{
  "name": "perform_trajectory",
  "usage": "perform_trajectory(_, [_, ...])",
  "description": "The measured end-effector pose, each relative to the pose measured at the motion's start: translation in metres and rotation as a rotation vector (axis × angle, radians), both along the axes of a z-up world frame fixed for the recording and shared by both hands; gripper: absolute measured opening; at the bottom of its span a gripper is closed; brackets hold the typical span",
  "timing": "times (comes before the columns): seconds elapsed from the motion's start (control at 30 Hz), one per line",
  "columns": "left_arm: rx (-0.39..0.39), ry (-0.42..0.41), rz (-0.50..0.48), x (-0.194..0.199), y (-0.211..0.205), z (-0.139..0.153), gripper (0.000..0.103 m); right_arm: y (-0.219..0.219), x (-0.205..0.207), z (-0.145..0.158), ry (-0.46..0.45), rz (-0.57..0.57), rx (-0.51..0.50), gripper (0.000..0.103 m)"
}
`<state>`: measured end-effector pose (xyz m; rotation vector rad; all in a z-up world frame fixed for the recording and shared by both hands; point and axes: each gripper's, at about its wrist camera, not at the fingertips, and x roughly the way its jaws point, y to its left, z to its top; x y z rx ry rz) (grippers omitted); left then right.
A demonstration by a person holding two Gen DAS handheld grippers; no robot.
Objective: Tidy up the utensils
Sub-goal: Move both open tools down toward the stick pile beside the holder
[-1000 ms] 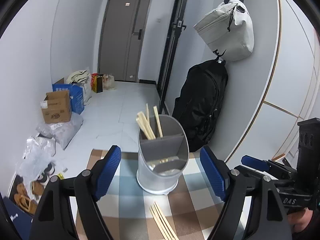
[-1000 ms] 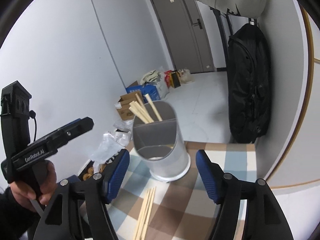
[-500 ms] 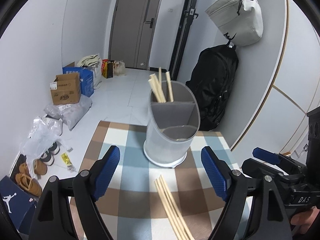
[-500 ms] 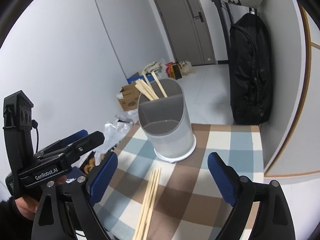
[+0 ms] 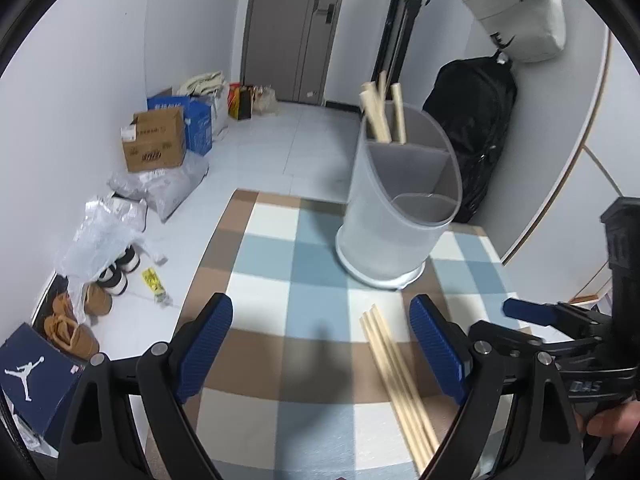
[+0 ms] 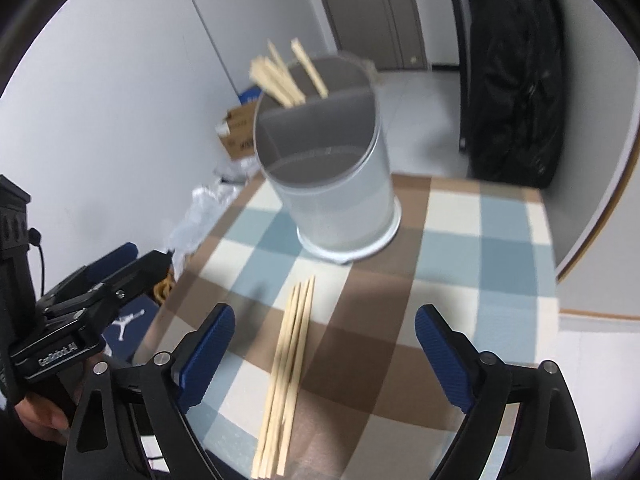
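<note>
Now four loose chopsticks (image 6: 291, 364) lie side by side on the checked cloth (image 6: 452, 236), near of one grey holder (image 6: 332, 168) with about four more chopsticks (image 6: 286, 76) in its far compartment. Left gripper (image 5: 320, 354) and right gripper (image 6: 324, 354) both gape wide, holding nothing; the left has just been widening, the right narrowing.

each camera rides its own tongs, looking forward and steeply down at the checked blue, brown and cream desk (image 5: 320, 432) from close above its near edge. both views share the grey divided plastic utensil holder (image 5: 394, 224) (image 6: 336, 196) and the loose pale wooden chopsticks (image 5: 400, 376) (image 6: 288, 368).
</note>
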<state>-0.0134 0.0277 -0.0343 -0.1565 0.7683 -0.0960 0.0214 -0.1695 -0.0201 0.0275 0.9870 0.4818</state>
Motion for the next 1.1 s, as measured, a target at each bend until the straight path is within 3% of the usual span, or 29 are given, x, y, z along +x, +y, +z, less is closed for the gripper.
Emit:
perform_trajectory(0.1, [-0.007,0.025,0.024,0.002,0.010,-0.004,0.087,0.011,0.008,-0.018,0.068,0.018,-0.038,0.069])
perform_trajectory(0.23, [-0.034,0.055,0.050,0.007,0.022,-0.009,0.087,0.025,0.017,-0.037,0.106,0.043,-0.094,0.053])
perform_trajectory(0.7, [-0.063,0.082,0.078,0.016,0.039,-0.015,0.087,0.061,0.031,-0.063,0.068,0.143,-0.264,0.030])
perform_trajectory(1.1, [-0.072,0.096,0.087,0.018,0.038,-0.016,0.087,0.045,0.030,-0.063,0.067,0.122,-0.310,0.011])
